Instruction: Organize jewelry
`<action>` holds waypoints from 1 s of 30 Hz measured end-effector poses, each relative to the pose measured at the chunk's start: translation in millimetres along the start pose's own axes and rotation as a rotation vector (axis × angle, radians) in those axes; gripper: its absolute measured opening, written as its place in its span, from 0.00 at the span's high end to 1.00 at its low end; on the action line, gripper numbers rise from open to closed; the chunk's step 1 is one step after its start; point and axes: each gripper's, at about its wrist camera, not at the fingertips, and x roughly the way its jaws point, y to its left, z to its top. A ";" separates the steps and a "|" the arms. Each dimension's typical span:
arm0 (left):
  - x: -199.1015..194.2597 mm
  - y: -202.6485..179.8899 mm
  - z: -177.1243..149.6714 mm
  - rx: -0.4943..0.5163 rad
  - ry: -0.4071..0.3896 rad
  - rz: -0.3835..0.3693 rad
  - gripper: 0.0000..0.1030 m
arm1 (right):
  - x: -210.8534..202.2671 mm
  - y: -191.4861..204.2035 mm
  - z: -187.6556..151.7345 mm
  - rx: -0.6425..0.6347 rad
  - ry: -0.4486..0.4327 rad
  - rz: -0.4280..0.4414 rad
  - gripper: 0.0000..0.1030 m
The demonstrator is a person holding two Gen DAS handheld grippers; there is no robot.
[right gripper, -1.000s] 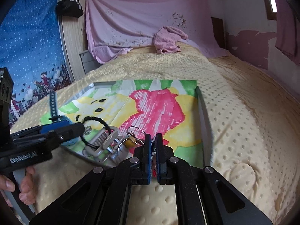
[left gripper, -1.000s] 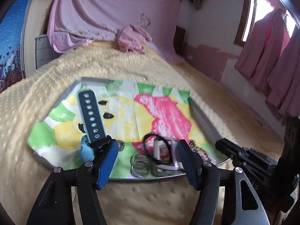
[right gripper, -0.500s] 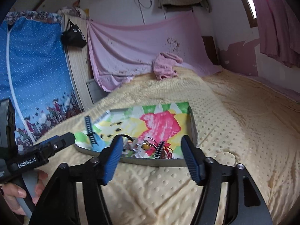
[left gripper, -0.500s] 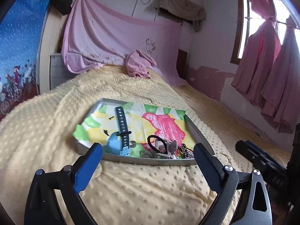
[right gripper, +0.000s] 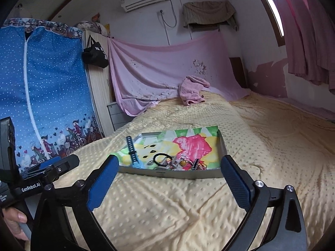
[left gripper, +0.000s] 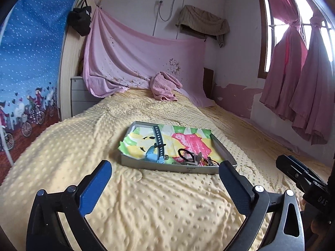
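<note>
Hovering over the yellow dotted bedspread (left gripper: 159, 205), both sets of tongs stand off from the grey tray (left gripper: 184, 168), which sits mid-bed with its bright cartoon liner showing. Left tongs (left gripper: 165, 186) are spread wide, jaws opening, nothing between them but blanket. Right tongs (right gripper: 169, 179) likewise, jaws opening and empty, with only the tray's near wall seen through the gap.

And the jewelry? All in the tray: a blue watch with its dark strap (left gripper: 158, 144) lies stretched along the left side, while a black hair tie (right gripper: 161, 159) and a tangle of rings and beaded pieces (left gripper: 199, 160) crowd the near right corner.

By my read, this is a lull between picks, or possibly the wrap-up; nothing lies loose on the bed. If sorting goes on, the next move calls for a careful dip into that tangle, pinching a single piece without dragging its neighbours along.
</note>
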 end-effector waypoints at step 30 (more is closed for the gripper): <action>-112.5 24.0 -92.6 0.039 -0.003 0.056 0.00 | -124.7 41.1 -80.9 -0.032 0.004 -0.016 0.04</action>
